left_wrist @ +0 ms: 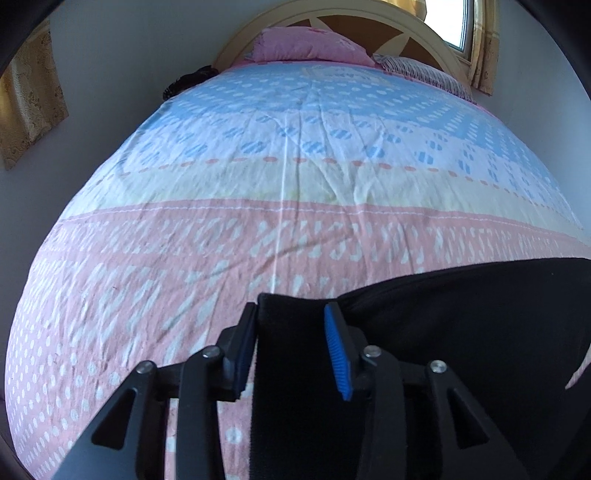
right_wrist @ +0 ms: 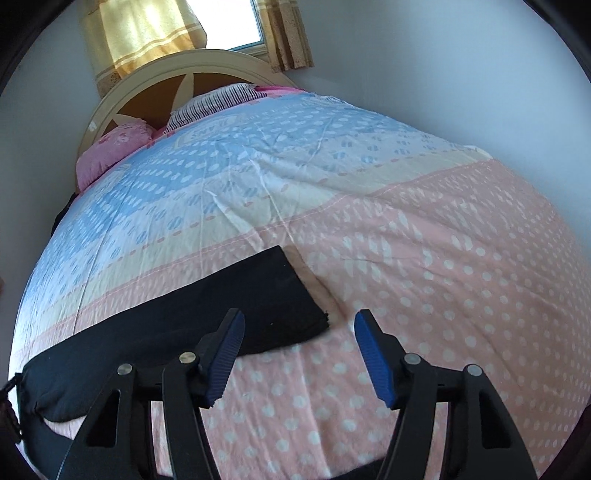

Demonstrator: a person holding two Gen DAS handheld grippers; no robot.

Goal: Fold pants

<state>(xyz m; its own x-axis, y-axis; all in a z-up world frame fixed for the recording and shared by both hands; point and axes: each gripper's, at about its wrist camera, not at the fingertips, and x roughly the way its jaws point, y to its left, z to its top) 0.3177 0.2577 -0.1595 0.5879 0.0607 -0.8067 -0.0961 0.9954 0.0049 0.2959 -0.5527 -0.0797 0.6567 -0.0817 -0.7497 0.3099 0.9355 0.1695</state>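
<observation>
Surface: bed sheet (left_wrist: 280, 177), banded blue, cream and pink with white dots, creased, covering the whole bed.
Pants (right_wrist: 207, 310): black, lying flat on the pink band of the sheet, stretched across the near part of the bed; 1 squared end points toward the middle of the bed in the right wrist view.
Left gripper (left_wrist: 291, 314): jaws part-closed around a flat strip of the pants, fabric between the 2 blue pads; the left pad lies against the cloth edge, the right pad seems to sit on the cloth, firm pinch cannot be confirmed.
Right gripper (right_wrist: 299, 319): jaws apart, nothing between the pads, poised above the sheet just beside the squared end of the pants; the left pad overlaps the cloth in view, contact not shown.
Headboard (right_wrist: 192, 66): cream arch at the far end.
Pillows: pink pillow (left_wrist: 306, 46) and striped pillow (left_wrist: 424, 72) side by side against the headboard.
Curtain (right_wrist: 144, 29): yellow, at the window behind the headboard.
</observation>
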